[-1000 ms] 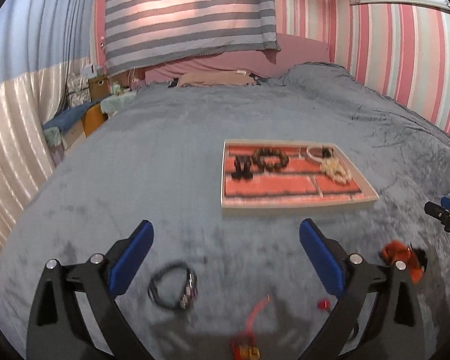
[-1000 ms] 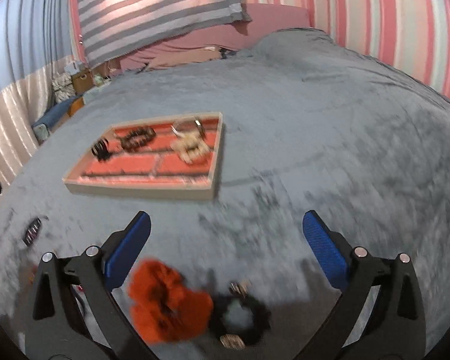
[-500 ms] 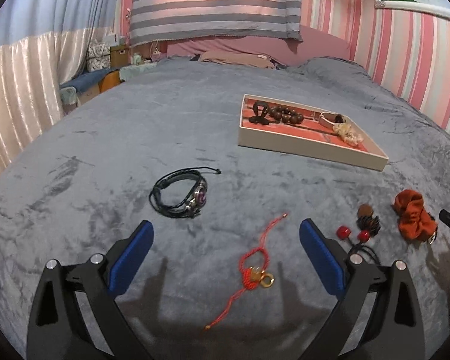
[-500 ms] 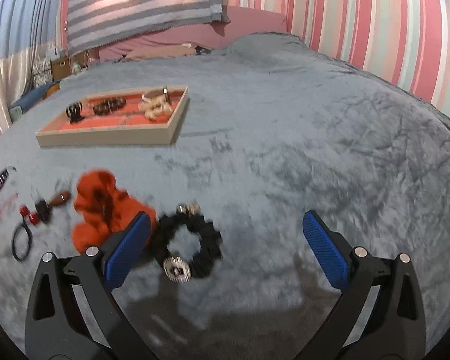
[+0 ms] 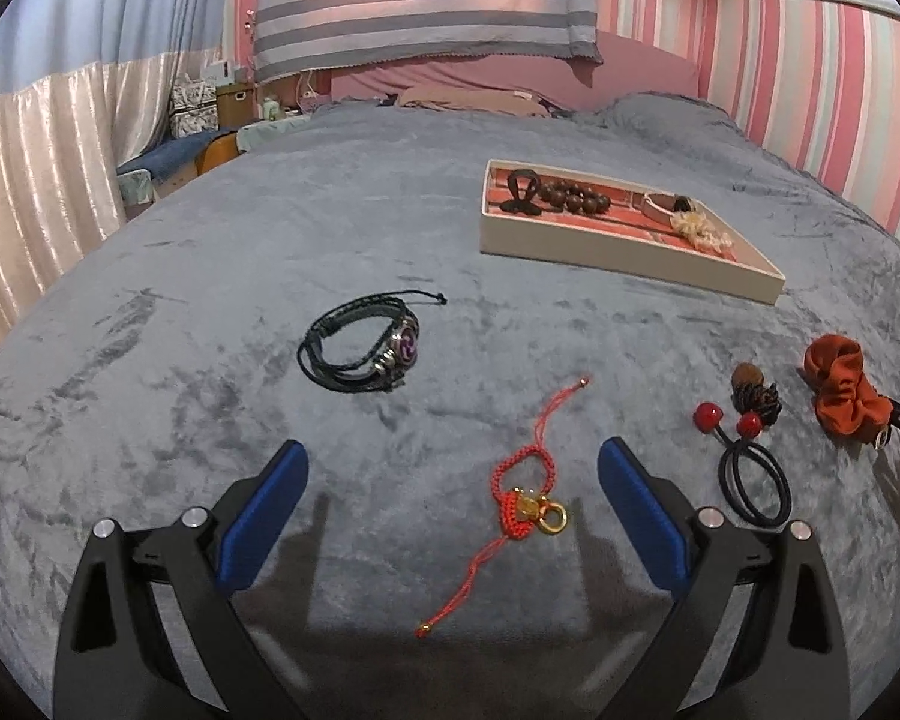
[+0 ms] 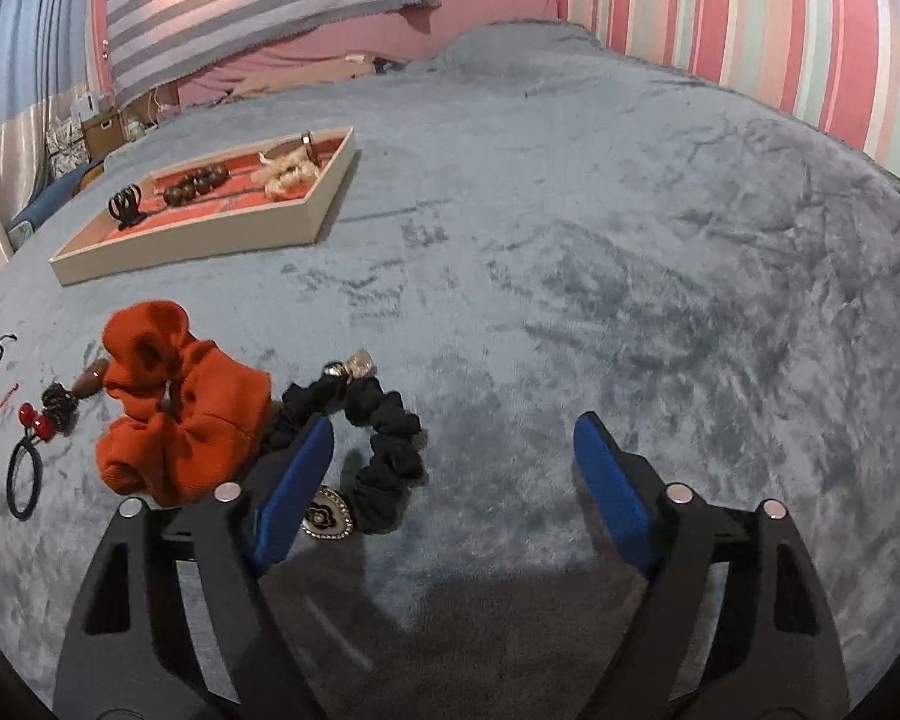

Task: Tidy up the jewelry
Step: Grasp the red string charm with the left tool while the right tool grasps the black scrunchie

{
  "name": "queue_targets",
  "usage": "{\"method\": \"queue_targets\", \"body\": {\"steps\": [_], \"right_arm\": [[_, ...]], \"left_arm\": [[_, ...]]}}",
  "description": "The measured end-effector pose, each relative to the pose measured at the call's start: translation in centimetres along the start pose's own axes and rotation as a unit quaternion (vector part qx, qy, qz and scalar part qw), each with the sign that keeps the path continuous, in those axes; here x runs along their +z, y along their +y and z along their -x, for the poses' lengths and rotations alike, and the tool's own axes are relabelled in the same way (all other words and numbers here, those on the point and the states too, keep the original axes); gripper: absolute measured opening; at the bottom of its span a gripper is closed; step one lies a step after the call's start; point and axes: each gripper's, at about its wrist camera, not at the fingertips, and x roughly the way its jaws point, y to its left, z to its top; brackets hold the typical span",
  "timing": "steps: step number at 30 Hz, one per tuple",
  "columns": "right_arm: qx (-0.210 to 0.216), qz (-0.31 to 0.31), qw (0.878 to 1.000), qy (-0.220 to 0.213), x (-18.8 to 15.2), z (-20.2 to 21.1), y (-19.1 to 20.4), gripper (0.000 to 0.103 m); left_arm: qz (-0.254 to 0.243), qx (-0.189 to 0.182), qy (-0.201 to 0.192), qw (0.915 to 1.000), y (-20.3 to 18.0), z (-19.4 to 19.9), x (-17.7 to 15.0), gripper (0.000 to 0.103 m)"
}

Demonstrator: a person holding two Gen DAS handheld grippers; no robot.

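**Both grippers low over the bed, jewelry still loose on the blanket**

My left gripper (image 5: pixel 453 483) stands wide open with nothing pressed by its blue pads. The red cord bracelet (image 5: pixel 525 495) with its gold ring lies on the grey blanket (image 5: pixel 150 396) right between my two fingers, its thin tails running out ahead of the tips and back toward me. Ahead and to the left of the left finger sits the black leather bracelet (image 5: pixel 363 351) with a purple charm. Just outside the right finger lies the black hair tie with red beads (image 5: pixel 744 456), and beyond that a brown pinecone-like piece (image 5: pixel 753 393) and the orange scrunchie (image 5: pixel 840 393). Far ahead and a little right, the tray (image 5: pixel 600 246) holds a dark claw clip, a brown bead bracelet and some cream pieces.

My right gripper (image 6: pixel 453 459) is closing its jaws, yet they are still apart and the pads press on nothing. The black scrunchie (image 6: pixel 384 450) with its round flower charm lies at my left finger (image 6: pixel 297 489), partly hidden behind it and partly inside the gap. The orange scrunchie (image 6: pixel 174 414) sits just outside that same finger, touching the black one. The tray (image 6: pixel 204 234) is well ahead and to the left.
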Motion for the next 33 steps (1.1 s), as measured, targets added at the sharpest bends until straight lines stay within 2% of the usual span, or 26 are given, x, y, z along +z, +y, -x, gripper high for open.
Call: {"method": "queue_targets", "body": {"steps": [4, 6, 8, 10, 15, 19, 21, 23, 26, 33], "right_arm": [[-0.003, 0.014, 1.0, 0.009, 0.0, -0.7, 0.6, 0.076], [-0.004, 0.019, 1.0, 0.015, 0.0, -1.1, 0.8, 0.074], [-0.003, 0.021, 1.0, 0.021, 0.0, -1.5, 0.9, 0.069], [0.001, 0.024, 0.999, 0.03, 0.0, -2.0, 1.0, 0.066], [0.006, 0.025, 0.999, 0.036, -0.1, -2.4, 1.1, 0.061], [0.007, 0.029, 0.999, 0.032, -0.1, -2.2, 1.3, 0.05], [0.006, 0.03, 0.999, 0.029, -0.1, -2.1, 1.3, 0.043], [0.009, 0.029, 0.999, 0.027, -0.1, -2.1, 1.3, 0.031], [0.012, 0.033, 0.999, 0.029, -0.1, -2.2, 1.5, 0.022], [0.017, 0.025, 0.999, 0.024, -0.2, -2.0, 1.2, 0.015]], "left_arm": [[-0.009, -0.004, 0.018, 0.9998, -0.4, -0.9, -0.1, 0.094], [-0.012, -0.008, 0.027, 0.9995, -0.6, -1.3, -0.2, 0.088], [-0.013, -0.017, 0.038, 0.999, -0.6, -1.9, -0.2, 0.074], [-0.013, -0.025, 0.051, 0.9983, -0.7, -2.4, -0.2, 0.065], [-0.02, -0.027, 0.06, 0.9976, -1.0, -3.0, -0.2, 0.063], [-0.025, -0.03, 0.062, 0.9973, -1.2, -3.1, -0.4, 0.055], [-0.028, -0.03, 0.061, 0.9973, -1.2, -3.1, -0.4, 0.052], [-0.031, -0.031, 0.06, 0.9973, -1.4, -3.1, -0.3, 0.046], [-0.032, -0.033, 0.059, 0.9972, -1.4, -3.2, -0.3, 0.037], [-0.029, -0.038, 0.056, 0.9972, -1.3, -3.0, -0.4, 0.025]]}}
